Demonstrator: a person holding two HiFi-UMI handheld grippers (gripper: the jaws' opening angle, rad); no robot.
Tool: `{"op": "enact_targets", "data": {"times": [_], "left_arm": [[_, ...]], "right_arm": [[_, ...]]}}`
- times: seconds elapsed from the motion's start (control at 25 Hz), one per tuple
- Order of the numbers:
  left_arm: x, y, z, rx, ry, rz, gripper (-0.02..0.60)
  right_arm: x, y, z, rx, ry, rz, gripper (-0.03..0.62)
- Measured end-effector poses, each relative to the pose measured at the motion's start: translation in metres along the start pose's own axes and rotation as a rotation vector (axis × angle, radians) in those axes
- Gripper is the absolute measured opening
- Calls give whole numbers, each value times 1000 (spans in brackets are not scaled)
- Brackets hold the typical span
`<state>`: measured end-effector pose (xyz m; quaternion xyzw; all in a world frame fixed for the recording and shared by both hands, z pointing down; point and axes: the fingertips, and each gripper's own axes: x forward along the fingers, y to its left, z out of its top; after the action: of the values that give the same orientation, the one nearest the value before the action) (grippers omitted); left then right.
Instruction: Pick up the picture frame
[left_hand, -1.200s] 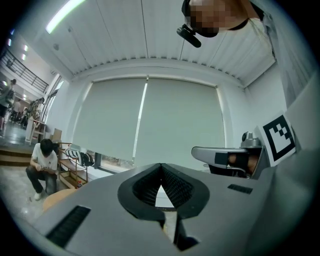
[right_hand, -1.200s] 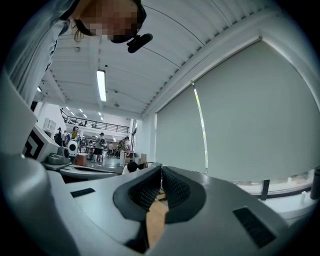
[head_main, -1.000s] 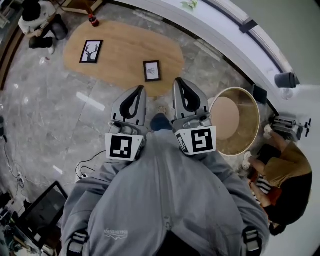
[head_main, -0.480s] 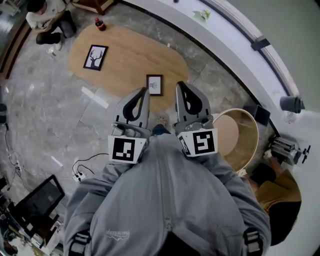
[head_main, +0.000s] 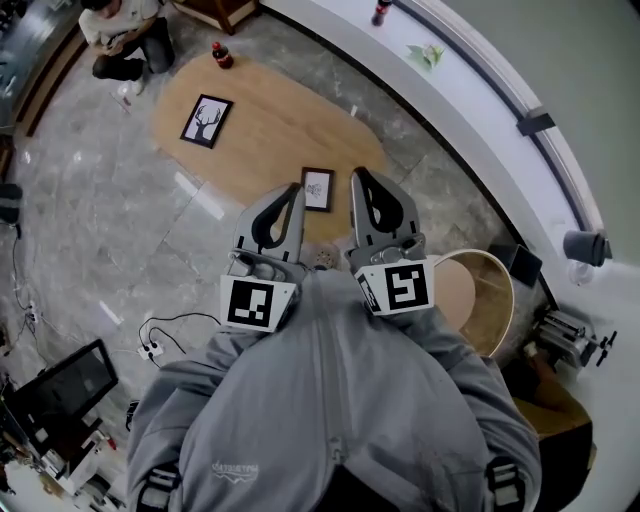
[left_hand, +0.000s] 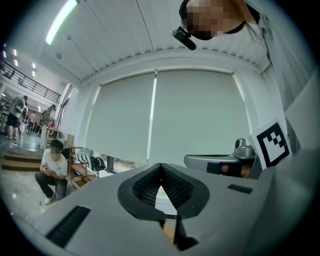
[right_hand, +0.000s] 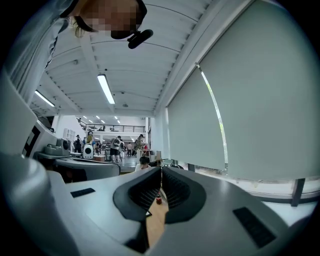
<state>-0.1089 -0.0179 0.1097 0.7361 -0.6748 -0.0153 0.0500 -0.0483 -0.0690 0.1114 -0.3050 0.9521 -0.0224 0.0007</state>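
Observation:
Two picture frames lie flat on an oval wooden table (head_main: 260, 125). The larger, black one shows a deer (head_main: 207, 121) at the table's left. The small one (head_main: 318, 189) lies at the near edge. In the head view both grippers are held level in front of the person. My left gripper (head_main: 293, 188) points just left of the small frame and my right gripper (head_main: 357, 173) just right of it, both apart from it. The left gripper (left_hand: 161, 168) is shut on nothing, and so is the right gripper (right_hand: 160, 171). Past the right jaws show the tabletop (right_hand: 156, 225) and a small bottle (right_hand: 158, 199).
A dark bottle (head_main: 217, 54) stands at the table's far left end. A person (head_main: 125, 30) sits on the floor beyond it. A round wooden tub (head_main: 497, 300) stands at the right, a white curved ledge (head_main: 470, 110) runs behind, and a laptop (head_main: 60, 385) and cables (head_main: 160, 345) lie at lower left.
The person and both shut grippers have moved toward the wooden table. The small frame now lies between the two gripper tips in the head view, and the tub has slid lower right.

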Motion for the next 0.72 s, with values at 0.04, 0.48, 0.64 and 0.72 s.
{"op": "enact_targets", "data": {"times": [0.04, 0.48, 0.64, 0.72], "left_arm": [[-1, 1, 2, 0, -2, 1, 18], [5, 10, 23, -7, -29, -54, 18], [14, 12, 29, 2, -30, -84, 18], [16, 15, 29, 1, -28, -95, 18]], "right_arm": [[1, 1, 2, -2, -2, 2, 32], [7, 10, 31, -38, -31, -33, 32], [13, 9, 37, -42, -38, -55, 32], [17, 9, 35, -44, -36, -62, 32]]}}
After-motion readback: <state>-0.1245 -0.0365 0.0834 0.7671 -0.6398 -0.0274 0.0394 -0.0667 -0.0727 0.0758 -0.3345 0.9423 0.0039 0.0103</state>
